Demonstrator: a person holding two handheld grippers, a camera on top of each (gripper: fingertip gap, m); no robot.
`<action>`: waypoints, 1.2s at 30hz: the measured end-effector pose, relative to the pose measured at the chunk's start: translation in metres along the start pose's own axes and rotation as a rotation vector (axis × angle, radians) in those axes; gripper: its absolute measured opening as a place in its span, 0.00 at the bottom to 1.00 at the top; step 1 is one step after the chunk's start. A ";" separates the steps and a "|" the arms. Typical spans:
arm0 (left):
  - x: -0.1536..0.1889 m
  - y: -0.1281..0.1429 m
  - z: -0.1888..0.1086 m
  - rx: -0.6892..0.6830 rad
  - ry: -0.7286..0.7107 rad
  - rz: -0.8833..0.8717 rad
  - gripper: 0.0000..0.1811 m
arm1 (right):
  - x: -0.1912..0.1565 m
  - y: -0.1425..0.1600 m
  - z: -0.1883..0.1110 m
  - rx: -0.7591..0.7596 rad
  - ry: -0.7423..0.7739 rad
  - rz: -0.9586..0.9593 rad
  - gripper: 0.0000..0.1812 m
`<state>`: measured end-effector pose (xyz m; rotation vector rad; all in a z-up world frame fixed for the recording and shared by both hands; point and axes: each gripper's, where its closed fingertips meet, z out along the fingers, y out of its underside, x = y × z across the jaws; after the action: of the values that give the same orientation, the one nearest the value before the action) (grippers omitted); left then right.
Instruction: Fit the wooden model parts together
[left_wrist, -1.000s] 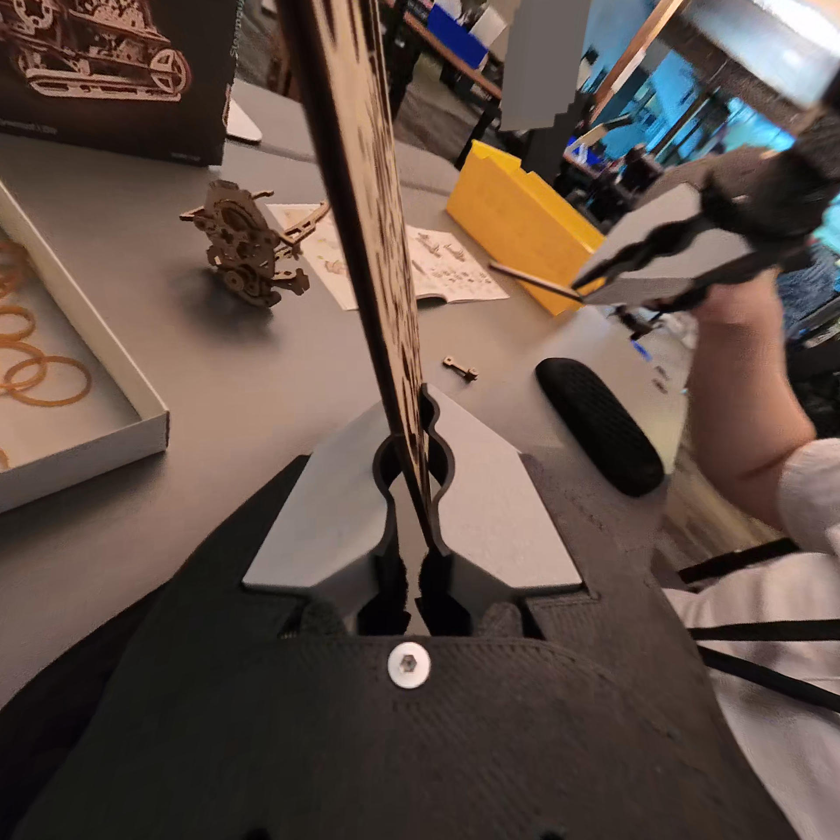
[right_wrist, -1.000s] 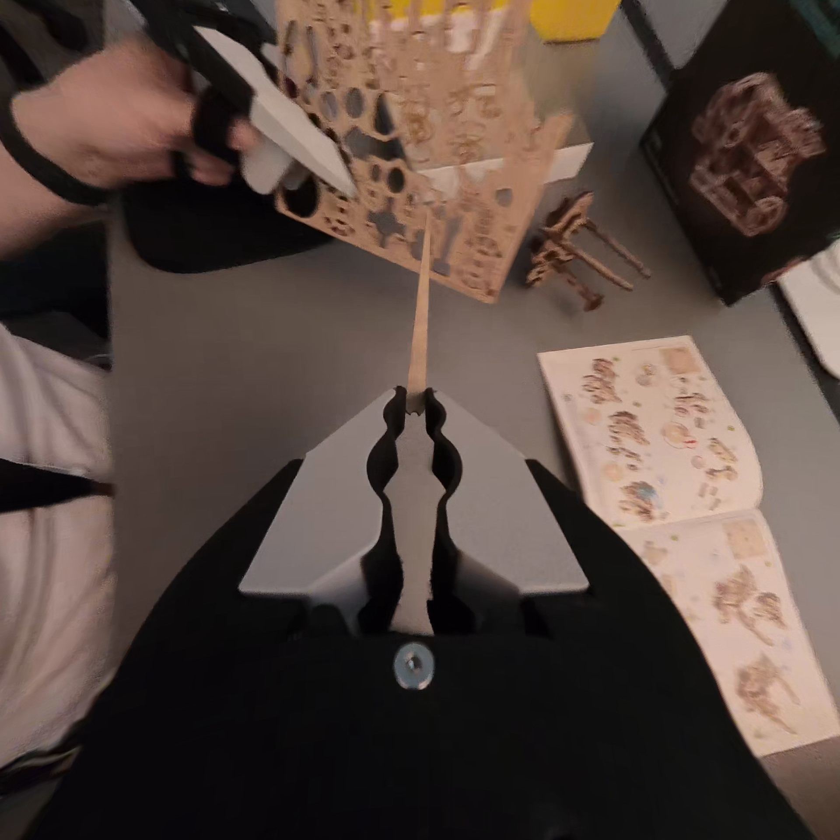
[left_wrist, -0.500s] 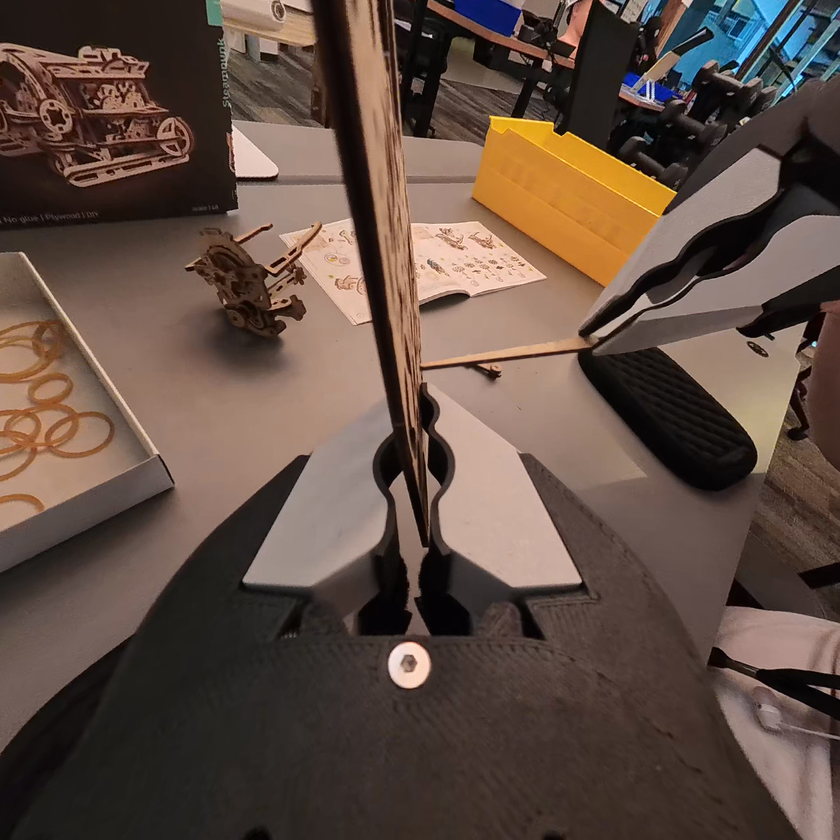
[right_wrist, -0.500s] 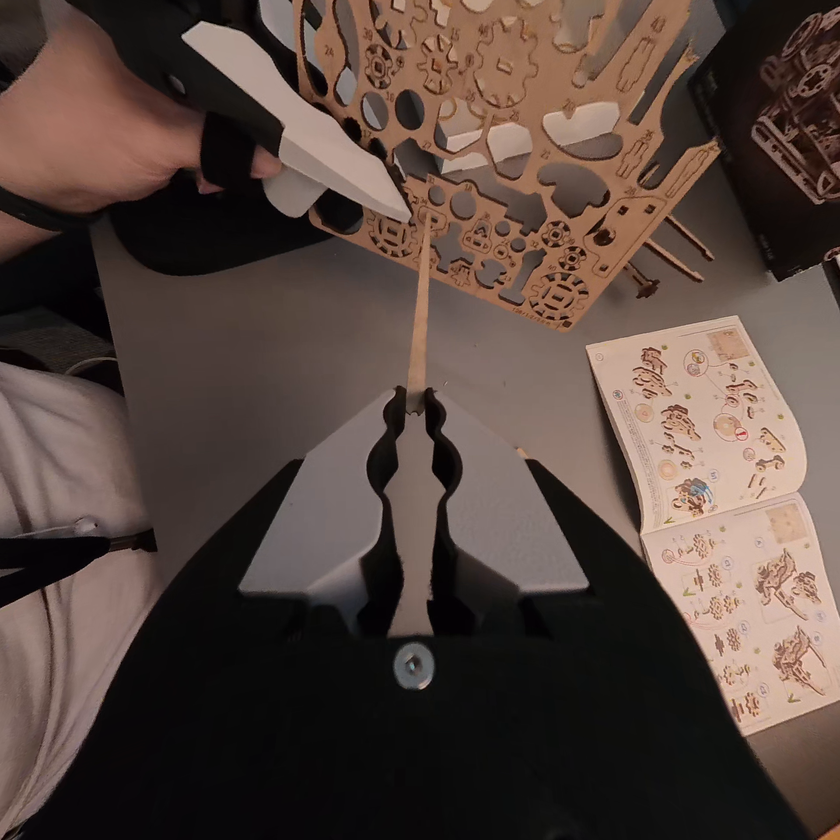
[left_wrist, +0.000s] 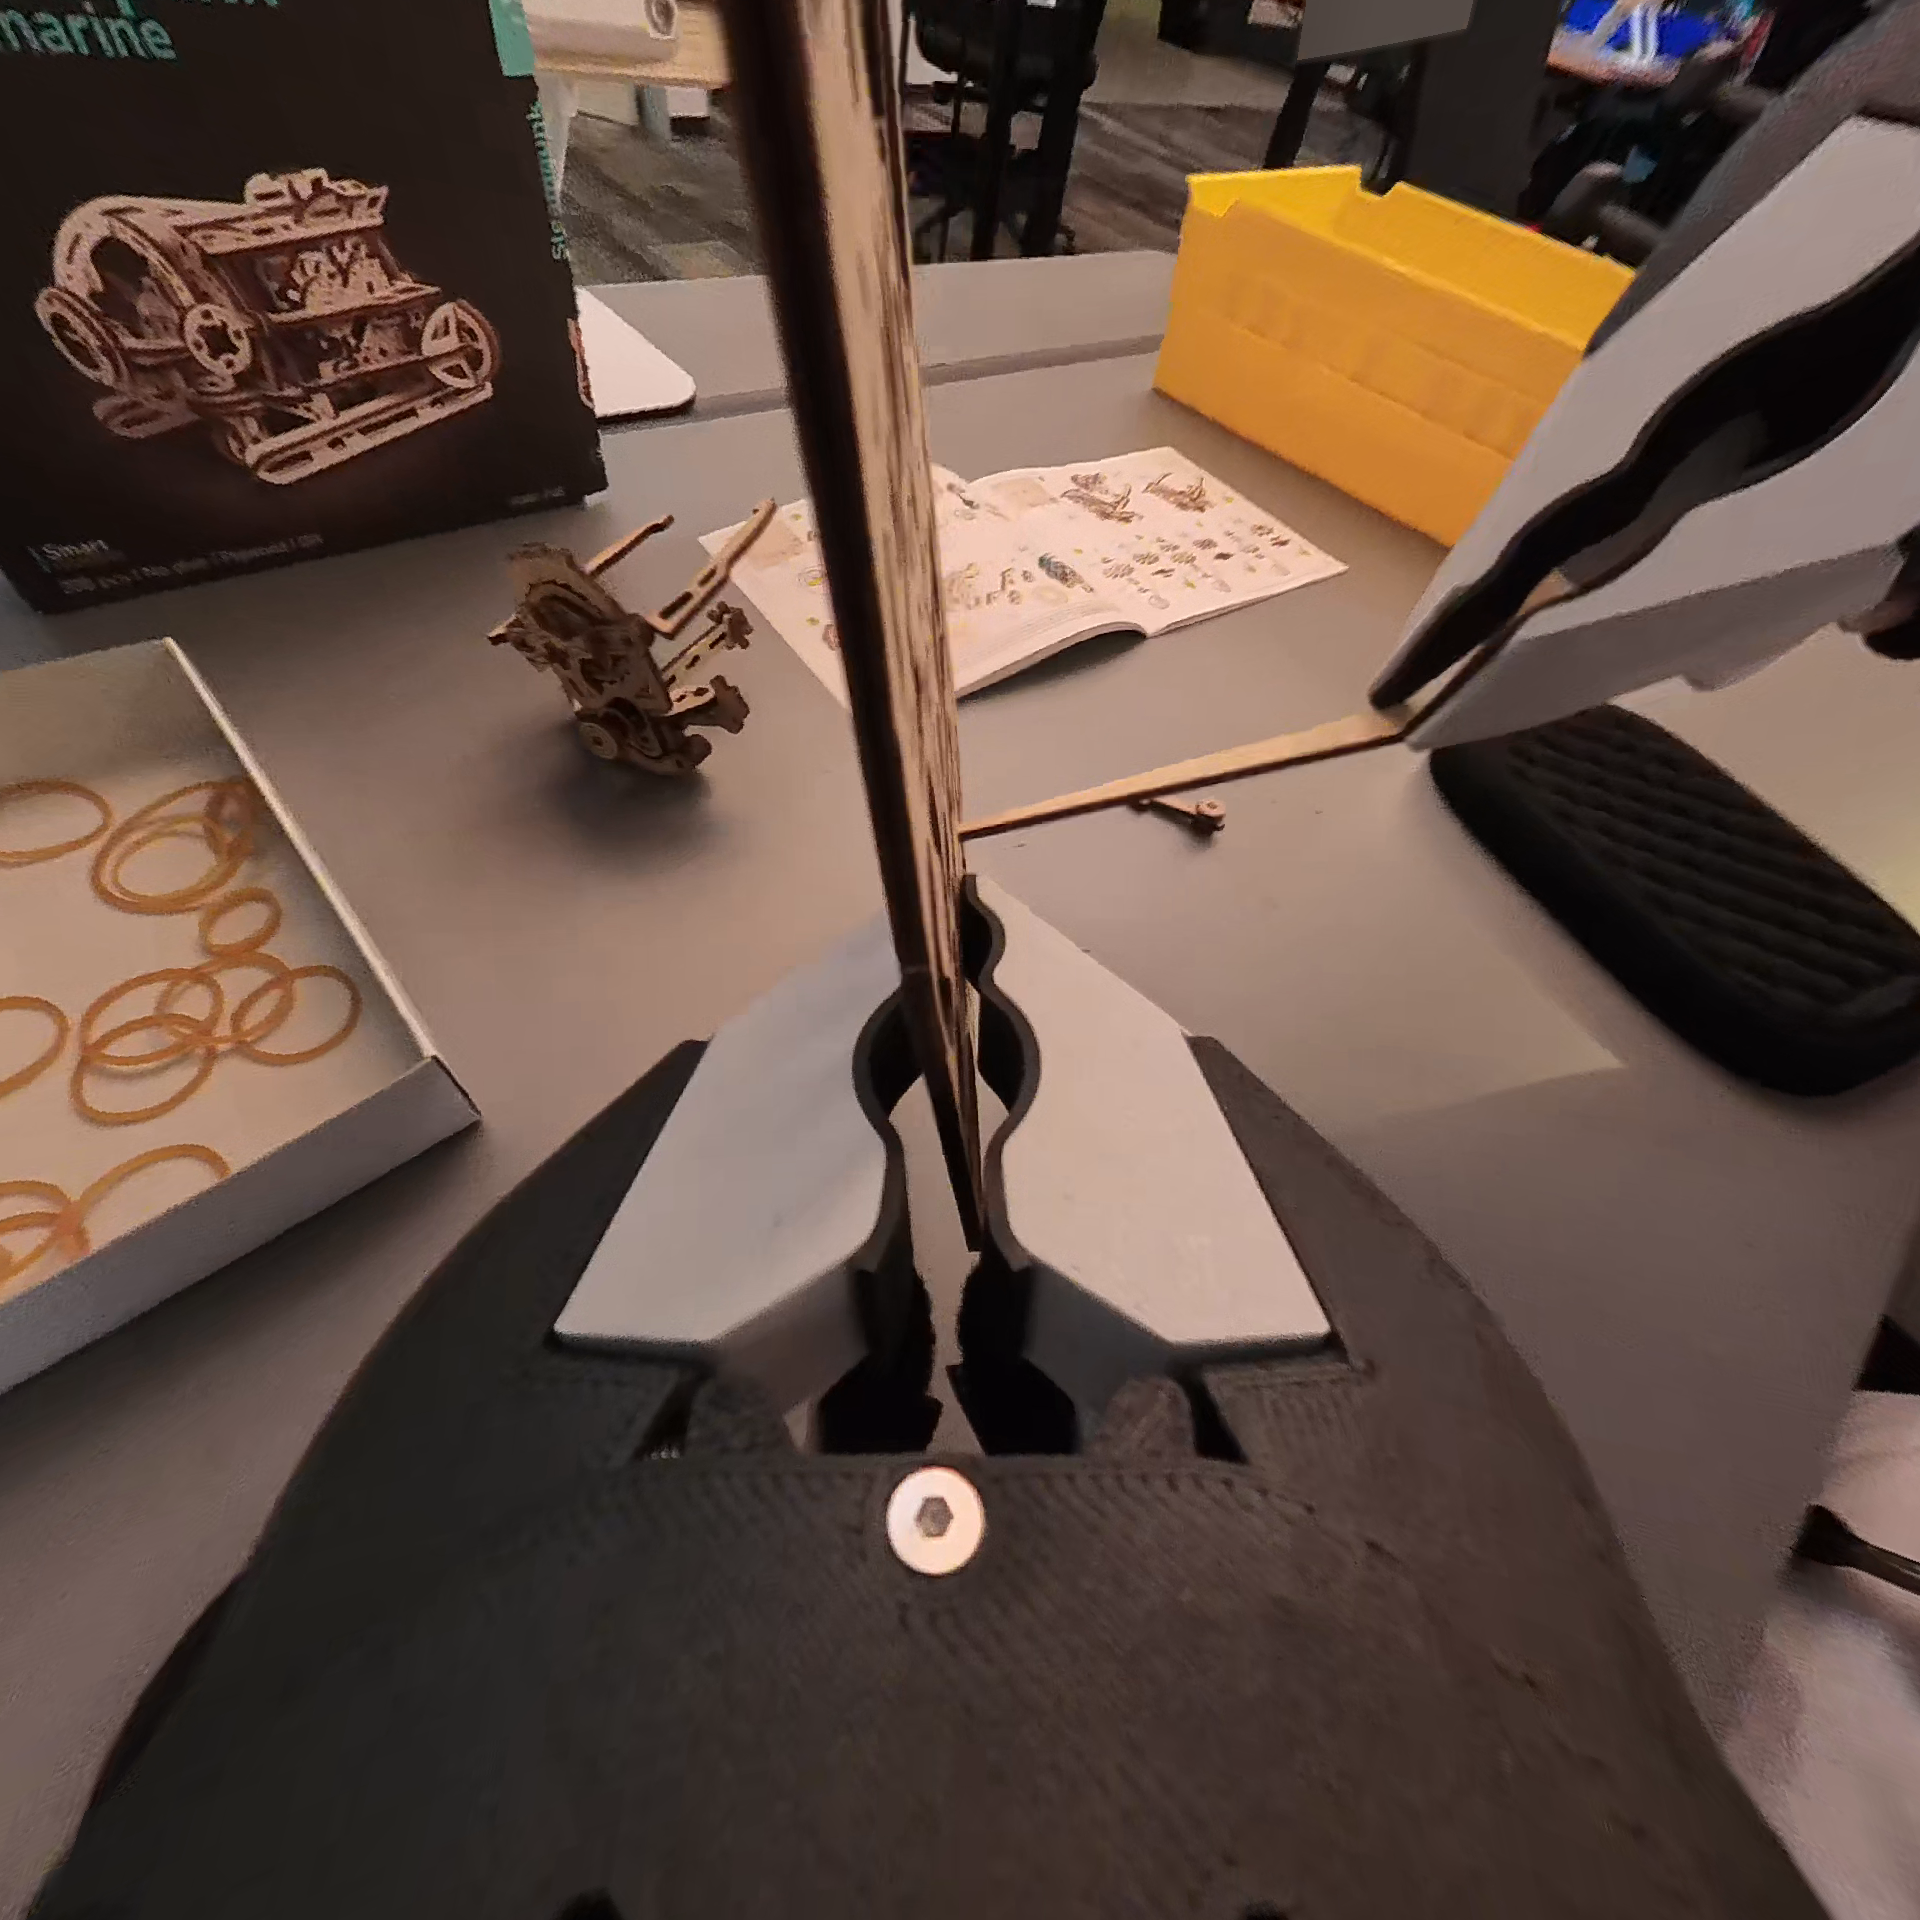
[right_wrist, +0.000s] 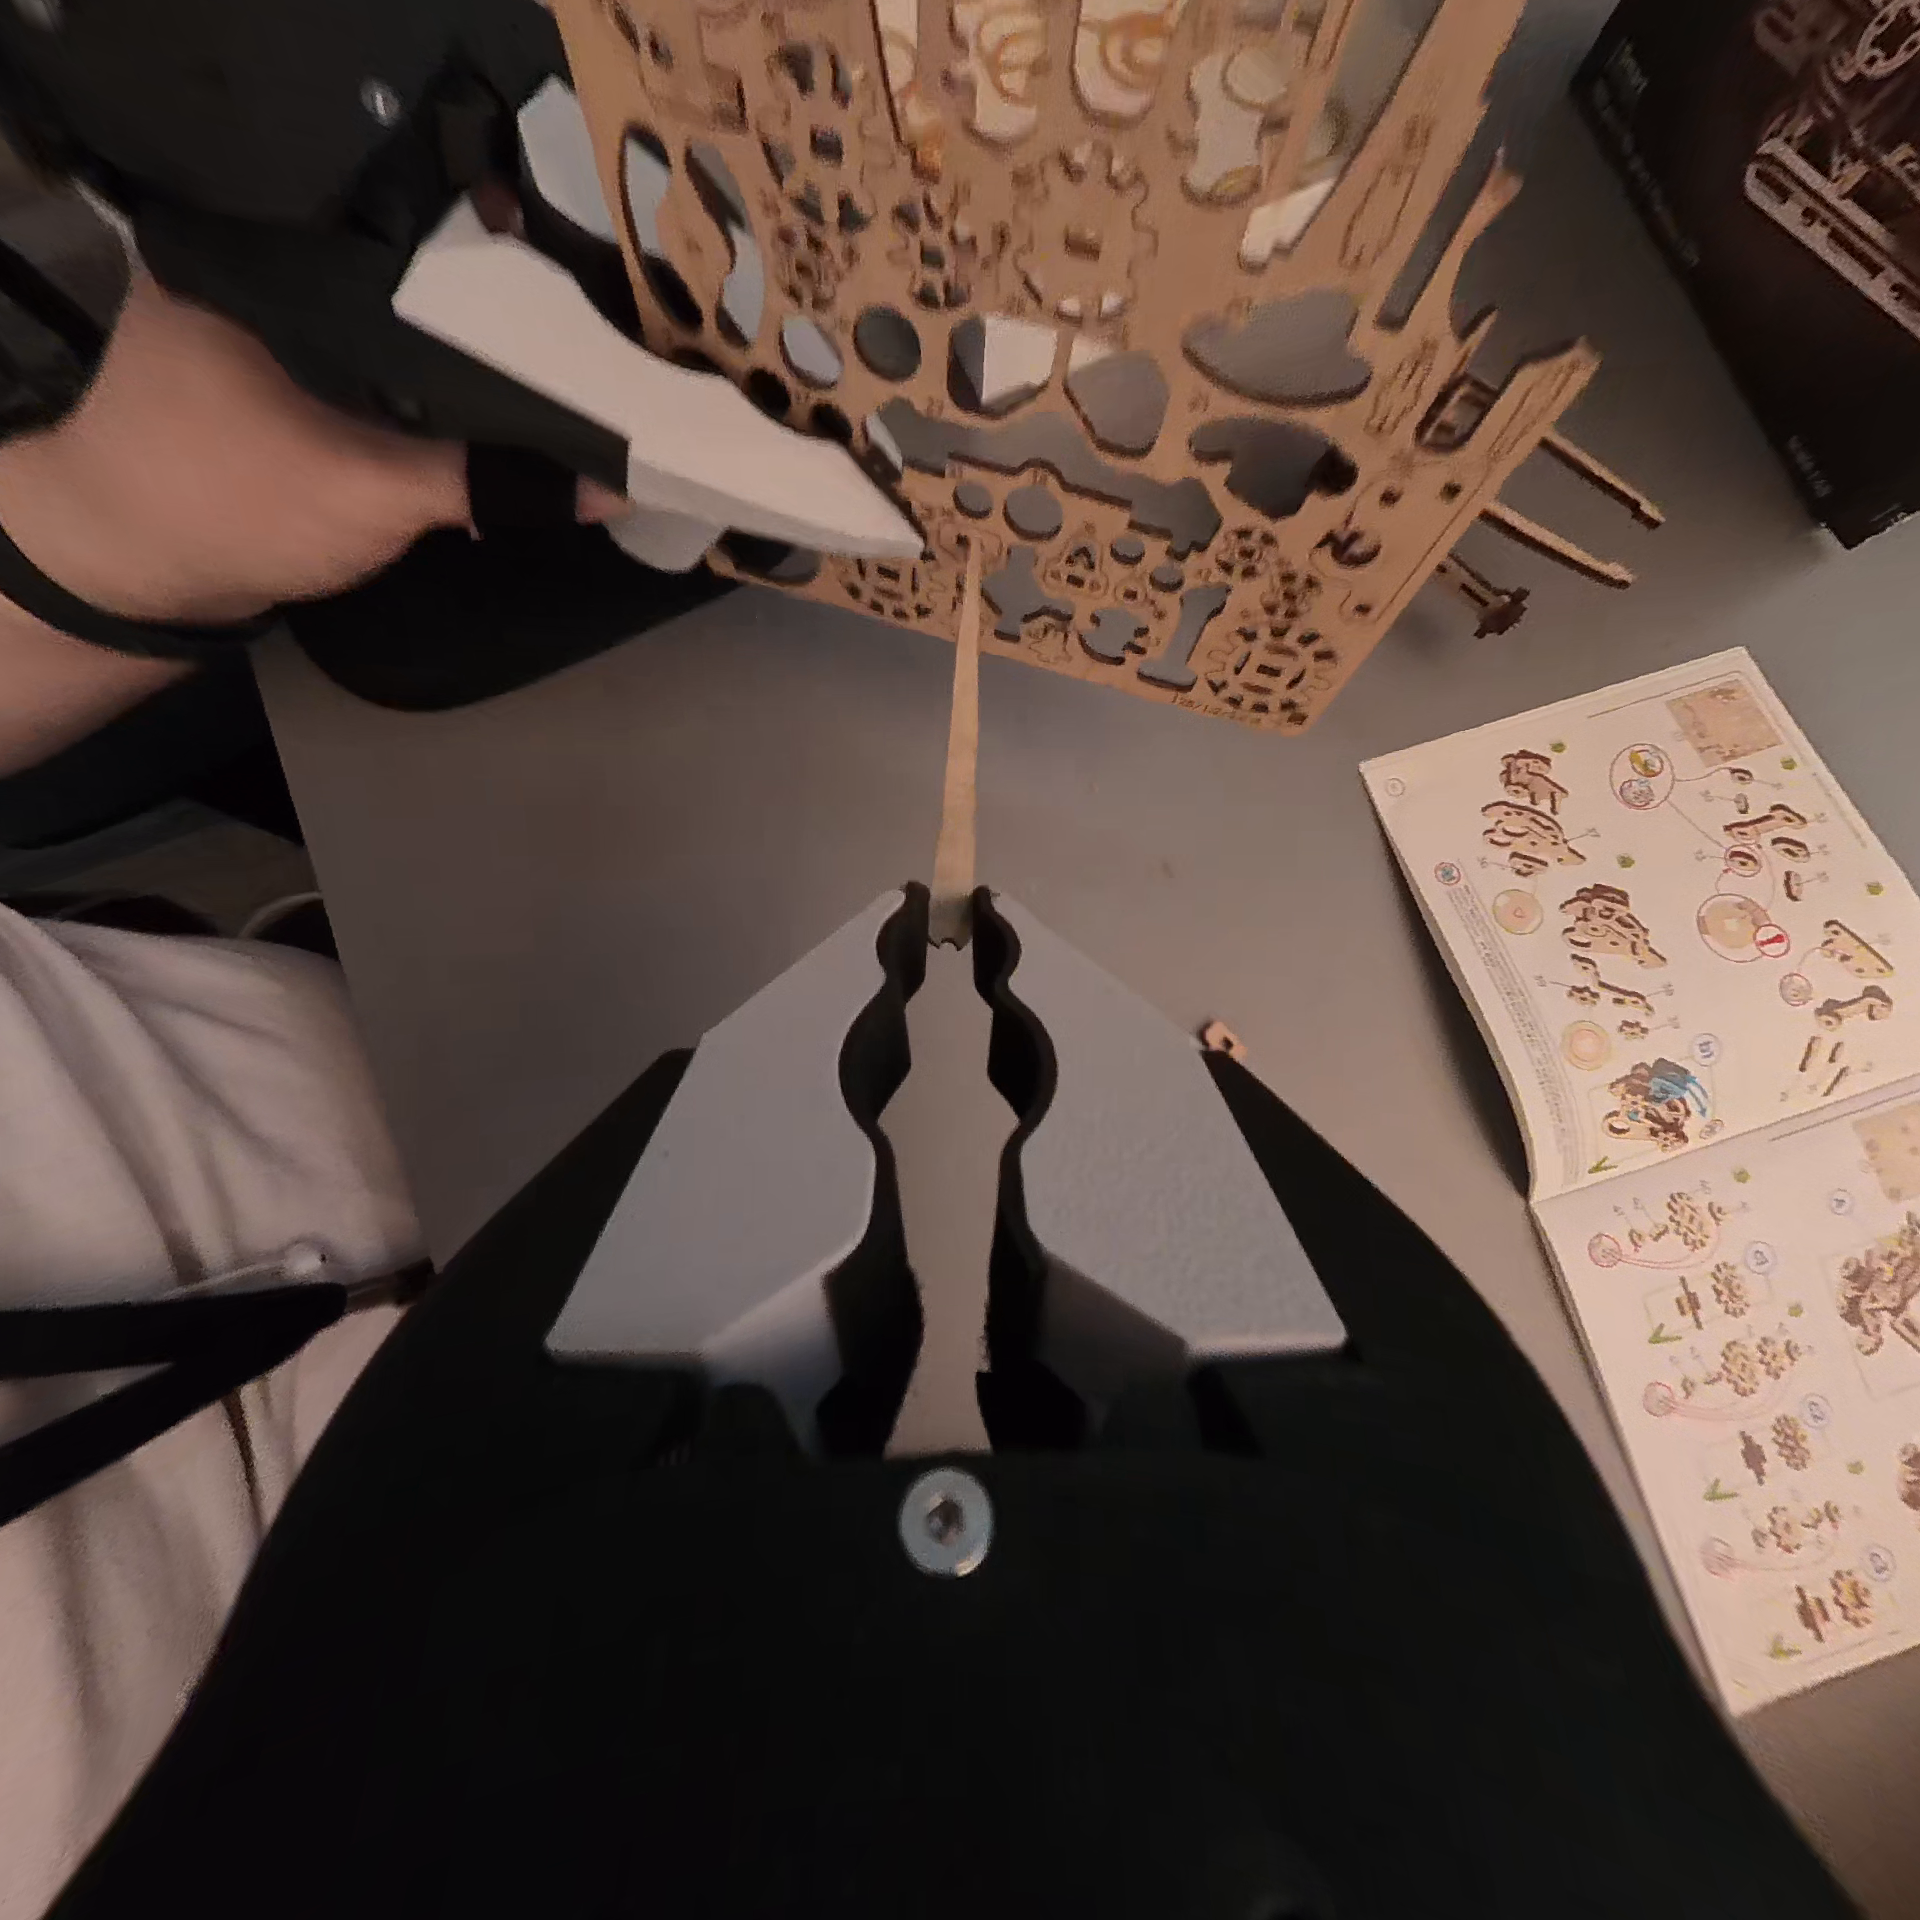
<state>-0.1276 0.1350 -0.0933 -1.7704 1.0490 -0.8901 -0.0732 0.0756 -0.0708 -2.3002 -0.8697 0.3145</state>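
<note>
My left gripper (left_wrist: 940, 935) is shut on the edge of a laser-cut plywood parts sheet (left_wrist: 868, 499) and holds it upright; the sheet shows face-on in the right wrist view (right_wrist: 1091, 395). My right gripper (right_wrist: 948, 902) is shut on a thin wooden stick (right_wrist: 961, 727), whose far tip touches a small part near the sheet's lower left. In the left wrist view the stick (left_wrist: 1174, 774) runs from the right gripper (left_wrist: 1397, 717) to the sheet. A partly built wooden model (left_wrist: 618, 665) stands on the grey table (left_wrist: 1299, 987).
An open instruction booklet (right_wrist: 1683, 1091) lies on the table. A white tray (left_wrist: 270, 1164) of rubber bands is at the left, the dark kit box (left_wrist: 281, 301) behind it, a yellow bin (left_wrist: 1371, 332) at the back, a black pad (left_wrist: 1683, 904) at the right. A small wooden piece (left_wrist: 1195, 812) lies loose. There is about 9 centimeters between the tips of the two grippers. From the right gripper's tips to the small wooden piece (left_wrist: 1195, 812) is close to 12 centimeters.
The right gripper has brought the stick up to the sheet, and its tip now meets the sheet's lower left. The sheet fills more of the right wrist view.
</note>
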 end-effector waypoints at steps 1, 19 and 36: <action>0.002 0.000 0.001 0.000 0.004 0.007 0.00 | 0.000 -0.004 0.001 0.012 0.001 0.011 0.03; 0.020 -0.016 -0.010 0.051 0.294 -0.286 0.00 | -0.041 -0.044 -0.036 0.639 0.053 -0.546 0.26; 0.047 -0.019 -0.016 0.004 0.386 -0.230 0.00 | -0.044 -0.054 -0.020 0.568 -0.030 -0.702 0.01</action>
<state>-0.1180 0.0919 -0.0628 -1.7807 1.0923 -1.4178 -0.1252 0.0670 -0.0209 -1.3757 -1.3334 0.2377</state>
